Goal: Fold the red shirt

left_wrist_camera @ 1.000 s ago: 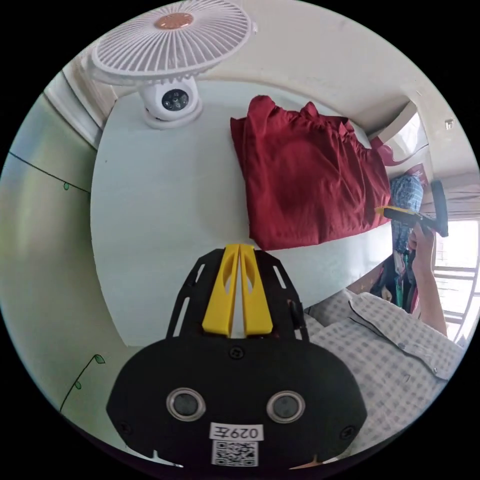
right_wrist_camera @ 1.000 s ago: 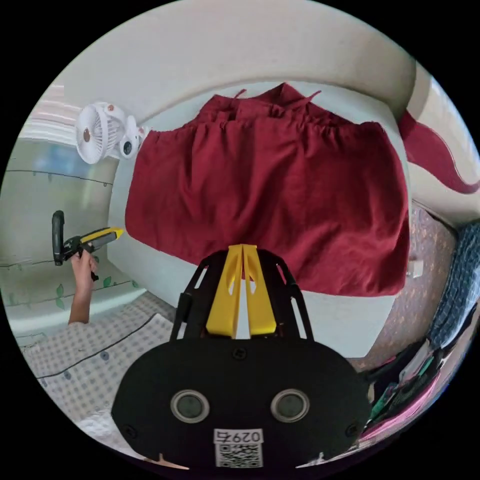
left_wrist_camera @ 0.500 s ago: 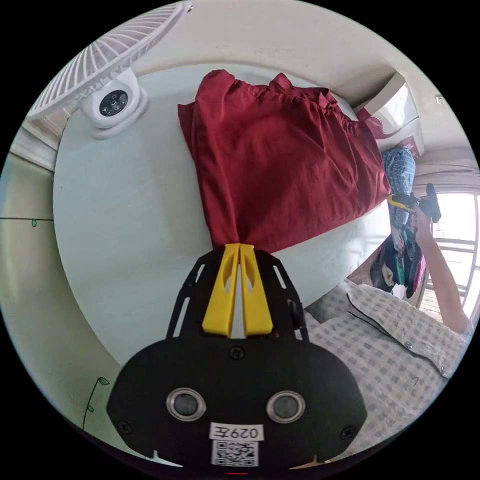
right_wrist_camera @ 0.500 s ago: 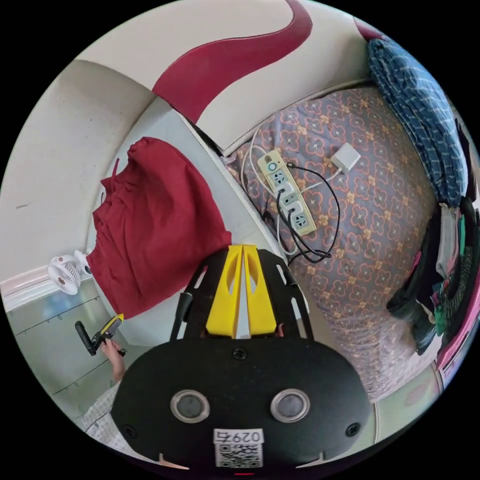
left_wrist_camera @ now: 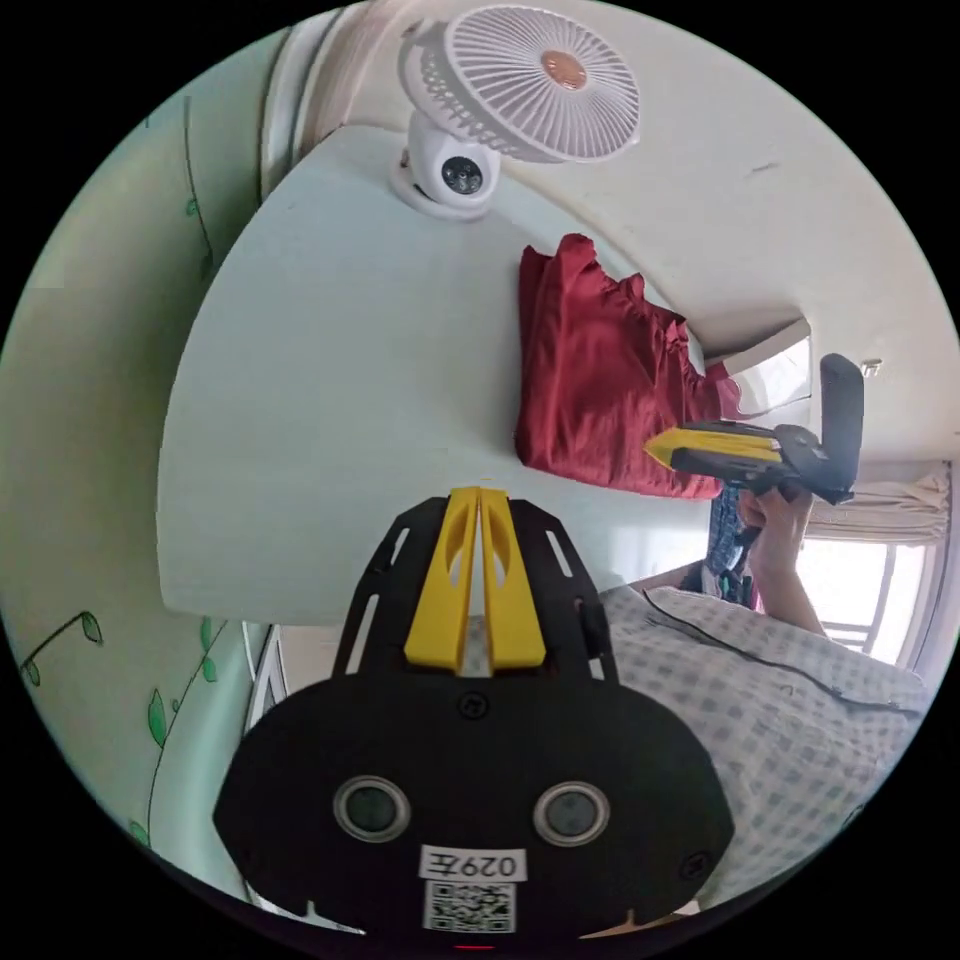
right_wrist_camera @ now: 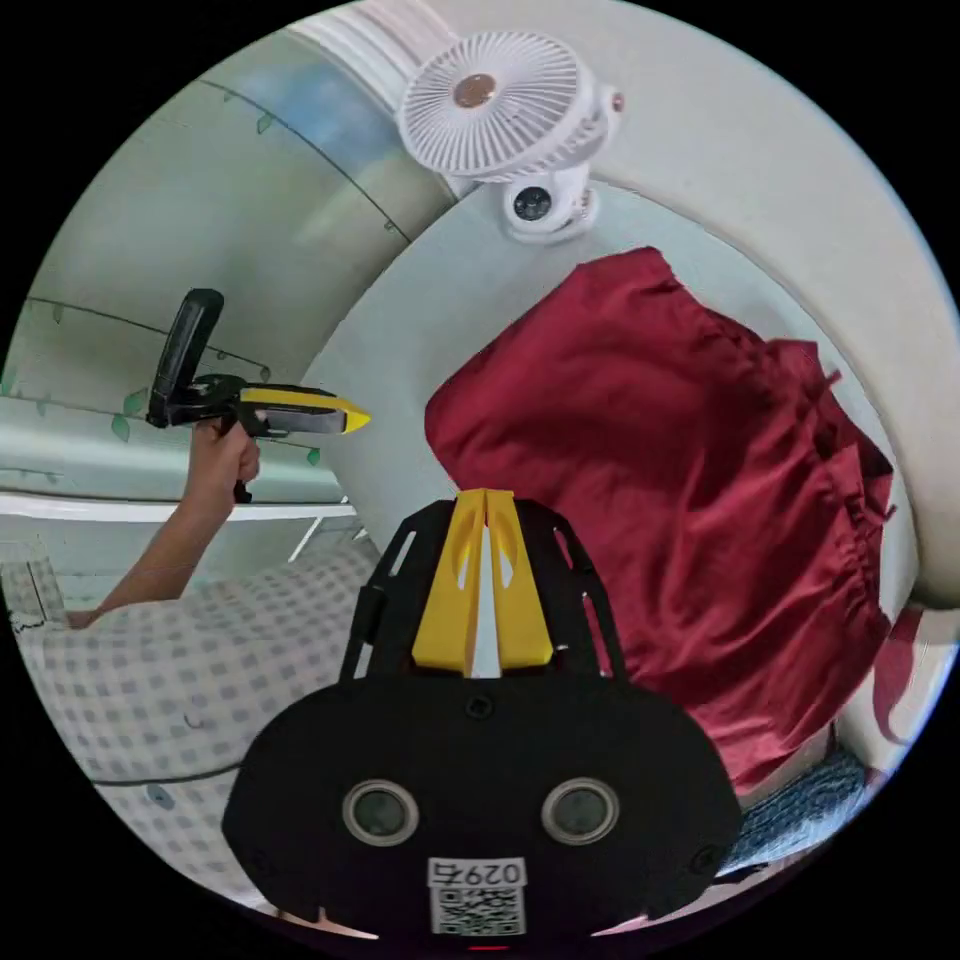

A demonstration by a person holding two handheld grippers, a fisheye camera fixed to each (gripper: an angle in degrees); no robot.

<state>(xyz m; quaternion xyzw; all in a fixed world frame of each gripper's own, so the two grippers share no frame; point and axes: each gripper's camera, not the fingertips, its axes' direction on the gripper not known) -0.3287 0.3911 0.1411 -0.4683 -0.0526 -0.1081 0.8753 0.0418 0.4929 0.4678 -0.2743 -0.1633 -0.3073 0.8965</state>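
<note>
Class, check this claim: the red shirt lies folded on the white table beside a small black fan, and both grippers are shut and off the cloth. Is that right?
Not quite: the fan is white, not black, as the right gripper view shows. The rest holds: the red shirt lies folded on the white table, and the left gripper and right gripper are shut, off the cloth.

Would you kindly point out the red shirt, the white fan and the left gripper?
red shirt [right_wrist_camera: 680,480], right gripper view, middle of the cloth.
white fan [right_wrist_camera: 490,105], right gripper view, front grille.
left gripper [right_wrist_camera: 355,417], right gripper view, yellow jaw tips.

Bare table [left_wrist_camera: 330,420] left of red shirt [left_wrist_camera: 600,390]; fan [left_wrist_camera: 520,90] blocks far corner.
</note>
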